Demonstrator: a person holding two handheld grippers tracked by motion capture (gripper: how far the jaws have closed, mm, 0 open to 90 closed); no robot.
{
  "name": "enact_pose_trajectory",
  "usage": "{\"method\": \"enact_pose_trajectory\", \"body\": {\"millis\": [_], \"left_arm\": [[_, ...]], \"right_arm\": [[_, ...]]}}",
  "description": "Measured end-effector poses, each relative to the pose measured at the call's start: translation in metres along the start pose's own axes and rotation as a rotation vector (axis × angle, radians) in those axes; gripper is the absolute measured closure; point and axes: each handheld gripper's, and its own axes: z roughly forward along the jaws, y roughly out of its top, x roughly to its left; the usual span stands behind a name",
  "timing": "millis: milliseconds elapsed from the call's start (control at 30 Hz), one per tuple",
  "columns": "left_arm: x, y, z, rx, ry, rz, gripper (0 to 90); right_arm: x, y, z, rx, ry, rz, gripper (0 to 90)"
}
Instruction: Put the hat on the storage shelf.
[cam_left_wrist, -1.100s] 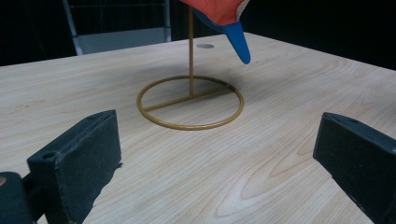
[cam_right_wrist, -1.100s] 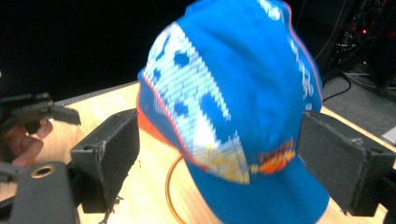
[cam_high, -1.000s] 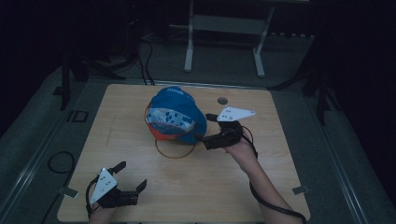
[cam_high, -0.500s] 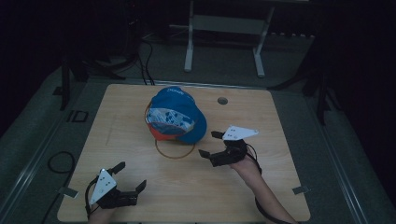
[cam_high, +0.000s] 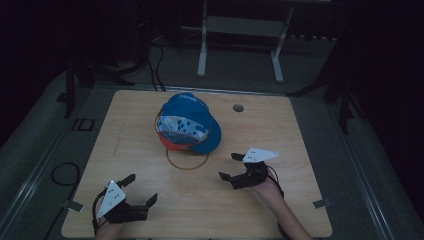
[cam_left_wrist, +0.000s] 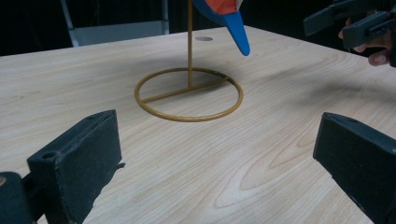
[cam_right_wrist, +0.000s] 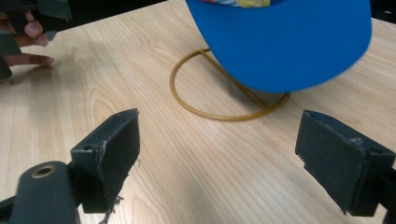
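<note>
Pale wood grain is running across the surface (cam_high: 300, 130), which is sitting in a dim room on grey flooring, with a small round hole (cam_high: 238, 107) near its far edge and a light metal frame (cam_high: 240, 30) standing on the floor beyond it. A black cable (cam_high: 62, 172) is lying looped on the floor at the left. Near the middle of the surface a blue cap (cam_high: 187, 122) with an orange and patterned underside is resting on a thin gold wire stand (cam_high: 187, 160), whose ring base is lying flat on the wood while the brim is hanging over it. You are holding your left tongs (cam_high: 140, 189) low at the near left corner, well apart from the stand, jaws spread wide and gripping nothing, pointing towards the ring. You are holding your right tongs (cam_high: 231, 166) to the right of the stand's base, near it but not touching, jaws likewise wide open and empty, aimed at the ring under the brim; your forearm is coming in from the bottom edge. White lettering is showing on the cap's crown, too small to read.
</note>
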Motion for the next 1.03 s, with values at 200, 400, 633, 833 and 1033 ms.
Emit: {"method": "enact_pose_trajectory", "body": {"millis": [200,400,633,833,1033], "left_arm": [[0.001,-0.001,0.001,0.010,-0.005,-0.001,1.3],[0.001,-0.001,0.002,0.012,-0.008,-0.002,1.3],[0.001,-0.001,0.002,0.009,-0.006,-0.009,1.3],[0.001,-0.001,0.002,0.015,-0.008,-0.005,1.3],[0.001,-0.002,0.002,0.015,-0.008,-0.007,1.3]], "right_arm": [[-0.004,-0.016,-0.005,0.018,-0.004,0.009,13.7],[-0.008,-0.030,-0.014,0.019,-0.018,0.004,13.9],[-0.012,-0.045,-0.023,0.025,-0.014,0.000,13.9],[-0.015,-0.055,-0.030,0.043,-0.028,0.001,14.0],[-0.017,-0.058,-0.032,0.034,-0.041,0.009,14.1]]}}
